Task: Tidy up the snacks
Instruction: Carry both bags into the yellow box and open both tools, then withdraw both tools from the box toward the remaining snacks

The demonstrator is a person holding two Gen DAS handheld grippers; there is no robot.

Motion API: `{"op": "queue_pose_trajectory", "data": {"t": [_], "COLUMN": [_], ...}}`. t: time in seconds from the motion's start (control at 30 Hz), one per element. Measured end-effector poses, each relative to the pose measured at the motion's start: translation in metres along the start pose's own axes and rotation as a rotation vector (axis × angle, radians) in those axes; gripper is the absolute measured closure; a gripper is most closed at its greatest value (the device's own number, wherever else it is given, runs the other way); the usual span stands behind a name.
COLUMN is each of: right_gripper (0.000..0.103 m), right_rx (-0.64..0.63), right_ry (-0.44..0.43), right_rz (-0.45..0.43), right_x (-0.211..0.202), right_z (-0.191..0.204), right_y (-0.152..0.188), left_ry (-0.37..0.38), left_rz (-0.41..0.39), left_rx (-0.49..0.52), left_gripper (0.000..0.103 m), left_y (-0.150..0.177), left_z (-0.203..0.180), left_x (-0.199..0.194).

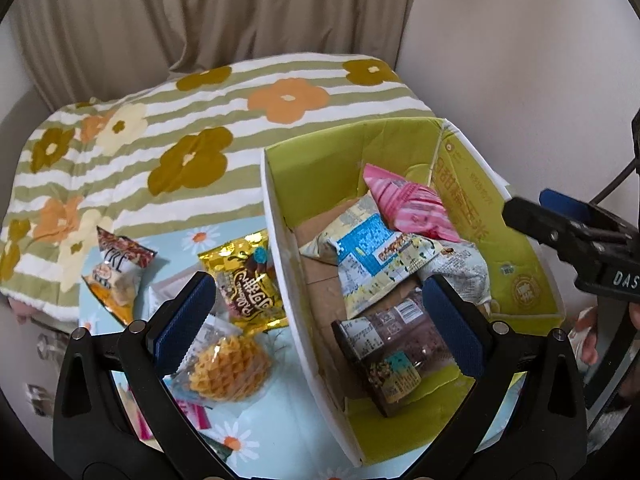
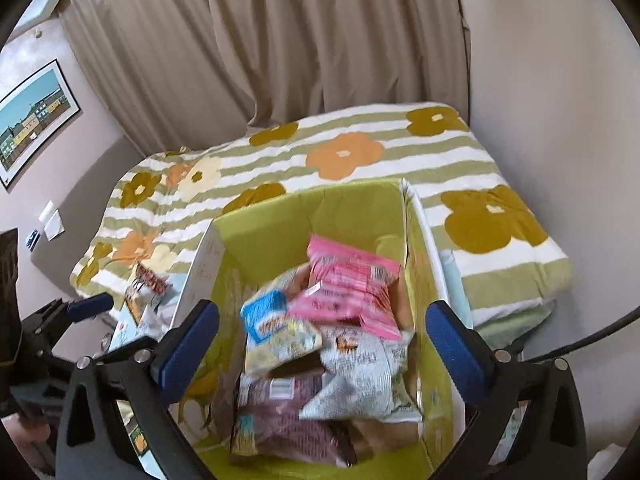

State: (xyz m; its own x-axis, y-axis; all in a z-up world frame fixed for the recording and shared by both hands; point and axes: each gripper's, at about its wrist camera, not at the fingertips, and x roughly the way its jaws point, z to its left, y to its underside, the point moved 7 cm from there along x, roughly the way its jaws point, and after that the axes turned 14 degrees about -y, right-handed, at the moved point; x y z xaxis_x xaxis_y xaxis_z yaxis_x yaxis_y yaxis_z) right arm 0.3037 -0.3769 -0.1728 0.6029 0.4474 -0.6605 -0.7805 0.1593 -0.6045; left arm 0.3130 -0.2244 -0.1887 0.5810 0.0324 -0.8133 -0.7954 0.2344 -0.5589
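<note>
A cardboard box [image 1: 280, 216] with a green inside holds a pink packet [image 1: 412, 204], a yellow-and-blue packet [image 1: 368, 268], a white packet [image 1: 464, 268] and a brown packet [image 1: 392, 356]. My left gripper [image 1: 320, 324] stands open astride the box's left wall, gripping nothing. On the cloth to its left lie a gold packet [image 1: 248, 276], a waffle snack [image 1: 228, 368] and a chip bag [image 1: 116, 276]. My right gripper [image 2: 320, 348] hangs wide open above the box [image 2: 260, 232], with nothing between its pads. The pink packet [image 2: 348, 288] lies loose on the pile below it.
The box stands on a light blue daisy cloth [image 1: 280, 420] beside a bed with a striped flower blanket [image 1: 200, 120]. Beige curtains [image 2: 280, 40] hang behind. A framed picture [image 2: 32, 120] is on the left wall. A cable [image 2: 580, 344] runs at the right.
</note>
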Motion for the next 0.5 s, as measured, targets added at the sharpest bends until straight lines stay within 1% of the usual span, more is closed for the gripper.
{"op": "queue_pose_trajectory", "data": {"t": [0.1, 0.23, 0.4, 0.5], "right_gripper": [0.000, 0.000, 0.000, 0.000], "right_rx": [-0.023, -0.073, -0.157, -0.203], "right_ry": [-0.013, -0.010, -0.035, -0.063], "right_rz": [-0.004, -0.016, -0.040, -0.051], "right_x": [-0.011, -0.025, -0.043, -0.053], "right_z": [0.010, 0.023, 0.046, 0.059], "right_y": [0.003, 0.001, -0.003, -0.001], "left_ry": [-0.002, -0.017, -0.065, -0.107], "left_rz": [-0.008, -0.041, -0.093, -0.084], "left_rx": [-0.005, -0.018, -0.062, -0.083], "left_gripper": [0.001, 0.001, 0.001, 0.001], "left_y": [0.005, 0.007, 0.014, 0.023], "left_z": [0.000, 0.005, 0.022, 0.035], "left_x": [-0.007, -0.026, -0.056, -0.068]}}
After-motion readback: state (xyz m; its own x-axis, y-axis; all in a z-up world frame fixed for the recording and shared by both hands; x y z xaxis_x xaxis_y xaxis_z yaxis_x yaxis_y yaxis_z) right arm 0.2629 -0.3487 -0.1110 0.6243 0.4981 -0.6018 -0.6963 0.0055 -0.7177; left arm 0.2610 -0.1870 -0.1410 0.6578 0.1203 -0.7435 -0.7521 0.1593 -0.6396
